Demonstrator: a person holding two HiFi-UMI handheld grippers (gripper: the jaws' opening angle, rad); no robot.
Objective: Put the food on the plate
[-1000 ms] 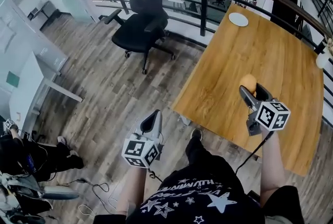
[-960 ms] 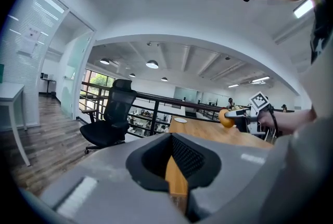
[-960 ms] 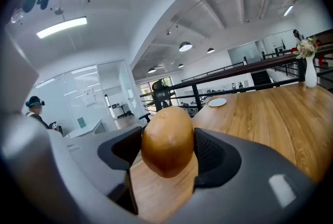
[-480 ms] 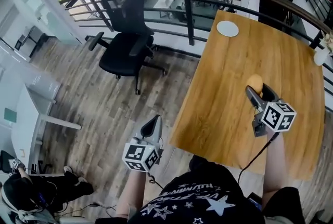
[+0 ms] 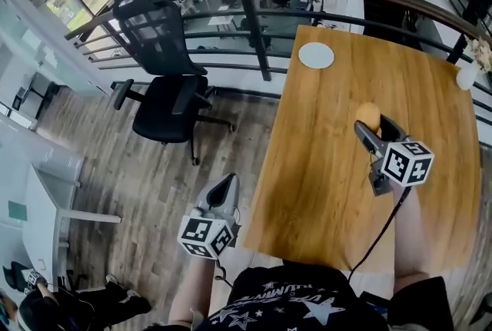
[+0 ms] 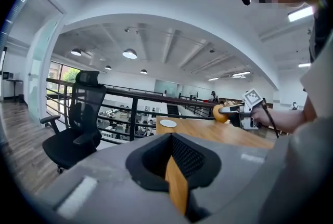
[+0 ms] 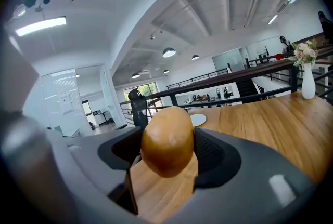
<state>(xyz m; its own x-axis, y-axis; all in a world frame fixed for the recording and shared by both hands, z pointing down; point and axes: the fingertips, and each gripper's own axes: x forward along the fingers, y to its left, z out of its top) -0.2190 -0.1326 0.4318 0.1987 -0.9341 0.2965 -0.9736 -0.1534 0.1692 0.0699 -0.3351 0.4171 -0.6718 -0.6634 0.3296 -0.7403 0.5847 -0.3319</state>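
Observation:
A golden-brown oval piece of food point(image 5: 367, 115) point(image 7: 167, 141) hangs a little above the wooden table point(image 5: 330, 168), with my right gripper point(image 5: 374, 124) point(image 7: 167, 151) shut on it from both sides. The small white plate point(image 5: 316, 55) point(image 7: 197, 120) lies bare at the table's far end, well beyond the food. My left gripper point(image 5: 225, 185) point(image 6: 174, 166) is held off the table's left edge over the floor, shut with nothing in it. From the left gripper view, the food point(image 6: 220, 113) and the plate point(image 6: 168, 123) show in the distance.
A black office chair point(image 5: 165, 91) stands on the wood floor left of the table. A dark railing point(image 5: 261, 38) runs behind the table's far edge. A white vase with flowers point(image 5: 467, 74) point(image 7: 308, 85) stands at the table's far right.
The head view has swung left. My right gripper keeps the food and stands slightly nearer the plate. The left gripper has hardly moved.

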